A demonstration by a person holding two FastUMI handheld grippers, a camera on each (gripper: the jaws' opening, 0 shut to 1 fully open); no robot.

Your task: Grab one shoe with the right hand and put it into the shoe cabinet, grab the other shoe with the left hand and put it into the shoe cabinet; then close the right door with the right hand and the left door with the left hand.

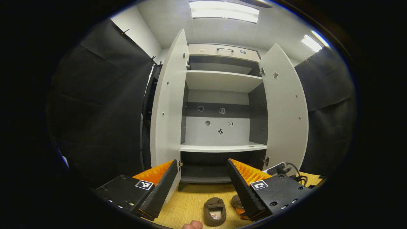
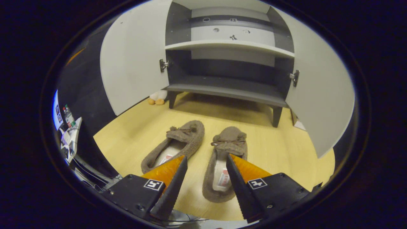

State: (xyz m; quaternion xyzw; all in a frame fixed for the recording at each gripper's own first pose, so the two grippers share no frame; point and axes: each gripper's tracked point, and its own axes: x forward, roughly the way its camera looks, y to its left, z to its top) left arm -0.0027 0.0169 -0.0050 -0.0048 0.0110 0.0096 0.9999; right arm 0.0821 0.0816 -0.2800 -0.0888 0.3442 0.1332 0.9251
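Both shoes on the floor, nothing in the shoe cabinet (image 2: 229,87) yet, so I read this as the start: R grab first. My right gripper (image 2: 206,178) has jaws wide apart, nothing between them but air, pitched down at the pair. The right-hand shoe (image 2: 224,165) lies just ahead of and below the gap, heel end nearest me and partly behind the R-side finger, toe w/ bow pointing away toward the cabinet, so its long axis runs roughly along my approach line, a bit off toward the R finger. The other shoe (image 2: 178,143) sits just beside it, off past the L-side finger, angled w/ toe leaning in toward its mate; the two look apart, not touching. My left gripper (image 1: 202,184) also has jaws spread, empty, aimed higher at the cabinet interior; one shoe (image 1: 215,211) shows low between its fingers, farther below. So R is the nearer hand, I judge. Next move turns on dropping straight down and closing across the shoe's width near the heel or side wall. Soft fuzzy upper, prob squashes, may sag. Both doors, left door (image 2: 133,60) and right door (image 2: 318,95), stand open, shelves bare.
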